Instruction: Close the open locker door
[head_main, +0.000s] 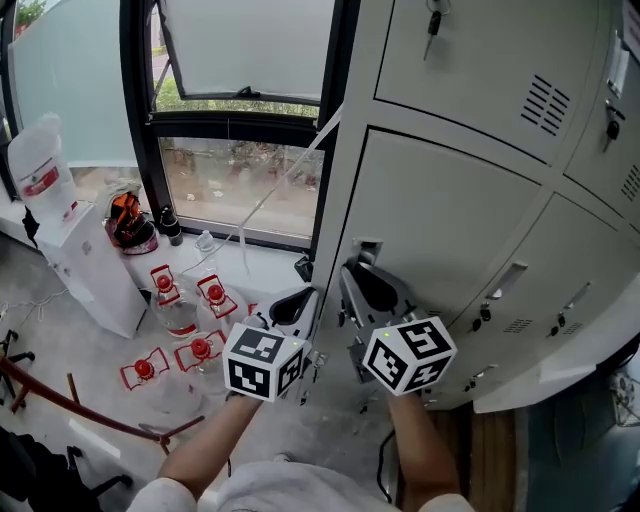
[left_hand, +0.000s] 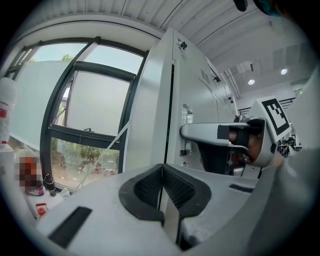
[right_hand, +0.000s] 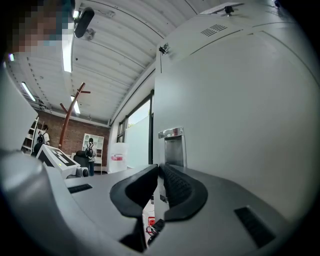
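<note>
Head view: the locker door (head_main: 440, 220) lies at 3 o'clock of the frame, almost flush with its frame, with a dark seam showing along its top and left edges; whatever the locker holds is hidden behind it. The right gripper (head_main: 372, 290) is at the door's left edge, just under the recessed handle (head_main: 367, 250); in the right gripper view its jaws stand narrow, and the door's edge runs down into the slit between the pads, pinched there as far as can be made out. The left gripper (head_main: 293, 303) hangs just beside it at its 9 o'clock, near the cabinet side (head_main: 340, 180); in the left gripper view its pads meet at the tips with nothing between them. At 9 o'clock stands a white water dispenser (head_main: 85, 270), carrying an upturned bottle (head_main: 38, 165) with a red label (head_main: 42, 182); the print is too small to read, and how full the bottle is cannot be told. At 8 o'clock four clear jugs (head_main: 178, 315) with red caps sit on the floor; their contents are hard to make out. At 1 o'clock a key (head_main: 433, 22) hangs in the upper locker (head_main: 470, 70); both forearms are cut off by the bottom edge.
</note>
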